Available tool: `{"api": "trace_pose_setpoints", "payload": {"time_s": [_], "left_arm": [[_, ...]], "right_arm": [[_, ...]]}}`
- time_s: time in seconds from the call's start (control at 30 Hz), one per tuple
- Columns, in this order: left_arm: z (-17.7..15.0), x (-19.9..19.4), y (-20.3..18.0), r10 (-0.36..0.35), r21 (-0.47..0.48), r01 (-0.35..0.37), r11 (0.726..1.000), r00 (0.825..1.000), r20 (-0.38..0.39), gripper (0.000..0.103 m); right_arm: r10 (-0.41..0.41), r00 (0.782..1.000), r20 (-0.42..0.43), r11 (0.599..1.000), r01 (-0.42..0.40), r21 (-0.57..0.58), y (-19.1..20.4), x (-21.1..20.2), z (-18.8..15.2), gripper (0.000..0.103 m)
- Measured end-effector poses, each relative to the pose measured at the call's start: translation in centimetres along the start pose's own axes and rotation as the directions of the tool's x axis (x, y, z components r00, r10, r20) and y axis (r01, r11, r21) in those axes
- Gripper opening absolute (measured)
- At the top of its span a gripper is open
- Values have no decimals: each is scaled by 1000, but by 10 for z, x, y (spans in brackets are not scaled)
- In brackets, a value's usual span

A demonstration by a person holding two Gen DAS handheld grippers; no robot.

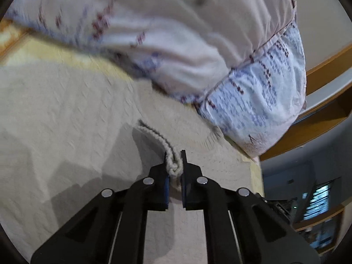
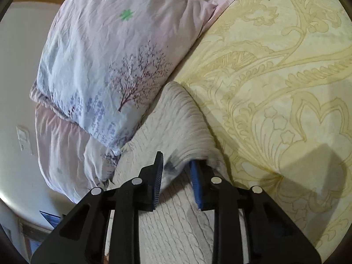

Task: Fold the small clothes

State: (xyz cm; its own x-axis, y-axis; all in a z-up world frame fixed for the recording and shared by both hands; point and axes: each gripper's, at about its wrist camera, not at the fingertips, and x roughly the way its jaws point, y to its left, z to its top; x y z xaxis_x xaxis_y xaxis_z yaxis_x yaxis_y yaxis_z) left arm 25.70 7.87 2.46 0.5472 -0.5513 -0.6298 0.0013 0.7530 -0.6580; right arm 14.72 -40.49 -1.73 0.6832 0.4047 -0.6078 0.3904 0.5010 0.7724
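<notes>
Yellow floral bedding [image 2: 275, 77] spreads to the right of the cream knit garment [image 2: 176, 220], which lies flat on the bed just below the tree-print pillow [image 2: 105, 66]. My left gripper [image 1: 173, 165] is clamped on the garment's ribbed edge [image 1: 162, 140]; that view is smeared with motion blur, so the pillow's print barely reads. My right gripper [image 2: 176, 167] has a raised fold of the knit between its jaws, but the cloth covers the right pad's tip and I cannot tell whether it pinches.
</notes>
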Motion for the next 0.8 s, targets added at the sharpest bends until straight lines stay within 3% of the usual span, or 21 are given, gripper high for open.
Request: {"api": "trace_pose_setpoints", "payload": {"time_s": [0.07, 0.27, 0.37, 0.47, 0.57, 0.6, 0.7, 0.8], "left_arm": [[1, -2, 8, 34, 4, -34, 999, 999, -4, 7], [-10, 11, 19, 119, 38, -117, 992, 992, -53, 8], [-10, 14, 23, 137, 39, -135, 990, 989, -59, 9], [-13, 6, 22, 168, 59, -165, 985, 985, -50, 18], [-20, -21, 27, 168, 63, -166, 984, 986, -23, 49], [-23, -36, 33, 160, 57, -160, 986, 987, -7, 55], [-33, -79, 55, 147, 10, -147, 989, 989, 28, 58], [-44, -138, 100, 175, -108, -164, 981, 978, 110, 58]], "right_arm": [[-8, 1000, 3, 1000, 8, 6, -5, 2, -2, 8], [-82, 994, 74, 997, 82, 9, -9, 1, -17, 7], [-147, 986, 84, 986, 152, -62, 1, 2, -20, 7], [-199, 976, 87, 972, 208, -106, 10, -1, -23, 20], [-204, 975, 92, 966, 216, -144, 18, -8, -30, 50], [-200, 975, 99, 964, 214, -159, 20, -12, -32, 56], [-199, 971, 133, 946, 225, -232, 30, -23, -43, 59], [-178, 977, 114, 932, 205, -298, 38, -21, -54, 59]]}}
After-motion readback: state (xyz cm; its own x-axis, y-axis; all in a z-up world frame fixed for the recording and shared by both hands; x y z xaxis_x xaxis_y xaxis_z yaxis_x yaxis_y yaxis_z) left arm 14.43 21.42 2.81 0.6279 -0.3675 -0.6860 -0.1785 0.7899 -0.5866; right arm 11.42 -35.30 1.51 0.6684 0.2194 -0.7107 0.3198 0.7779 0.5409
